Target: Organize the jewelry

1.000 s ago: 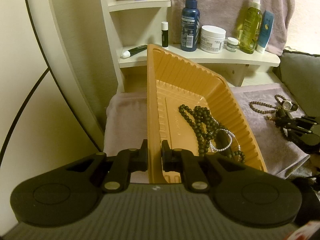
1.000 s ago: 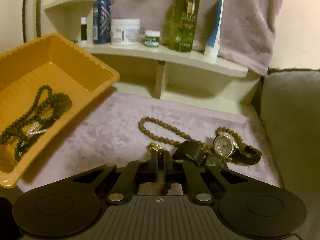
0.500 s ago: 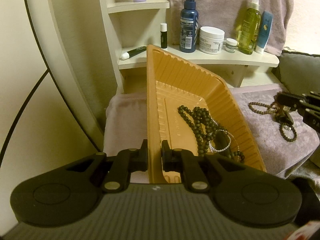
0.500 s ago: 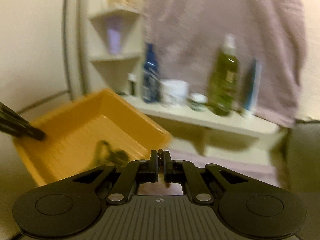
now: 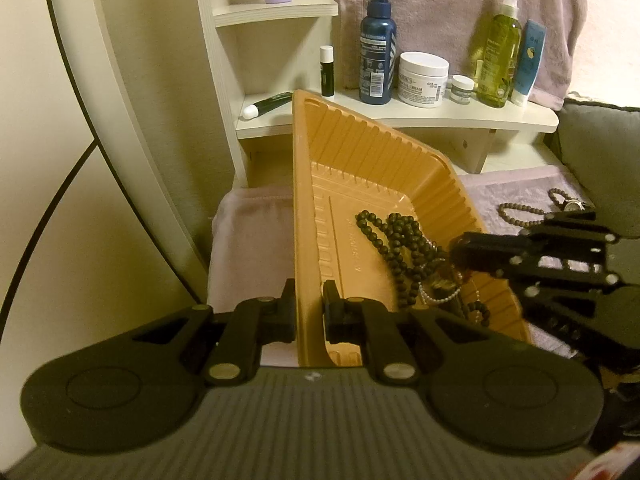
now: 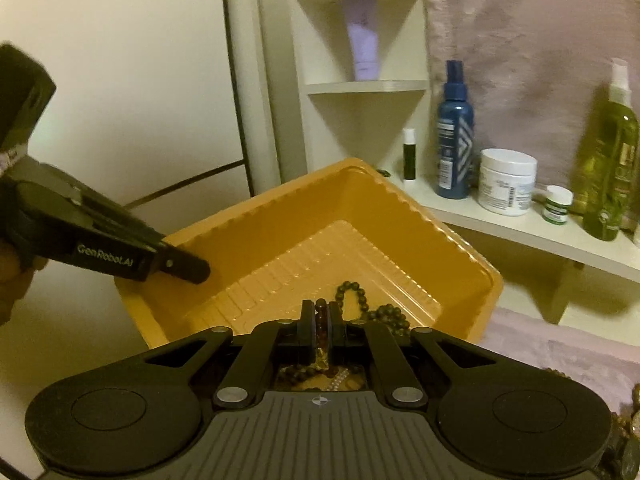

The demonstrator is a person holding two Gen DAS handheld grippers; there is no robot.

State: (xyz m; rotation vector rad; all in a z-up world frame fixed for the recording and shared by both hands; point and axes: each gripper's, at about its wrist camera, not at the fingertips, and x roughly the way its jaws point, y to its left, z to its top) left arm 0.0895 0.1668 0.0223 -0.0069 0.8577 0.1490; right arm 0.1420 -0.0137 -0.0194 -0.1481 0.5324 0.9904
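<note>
1. Holding the orange tray [image 5: 360, 160] by its near wall, the left hand-held gripper [image 5: 309, 312], marked "GenRobot.AI", was clamped shut.
2. Over the tray, the right hand-held gripper [image 6: 320, 320] pinched a brown bead bracelet [image 6: 321, 312].
3. Dark beads [image 5: 394, 240] lay inside.
4. One jar [image 5: 423, 79] read "CREAM".

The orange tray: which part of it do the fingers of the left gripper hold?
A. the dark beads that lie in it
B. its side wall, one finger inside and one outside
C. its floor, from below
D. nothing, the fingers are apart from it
B: in the left wrist view the left gripper is shut on the side wall of the orange tray, with one finger outside and the other inside it.
</note>
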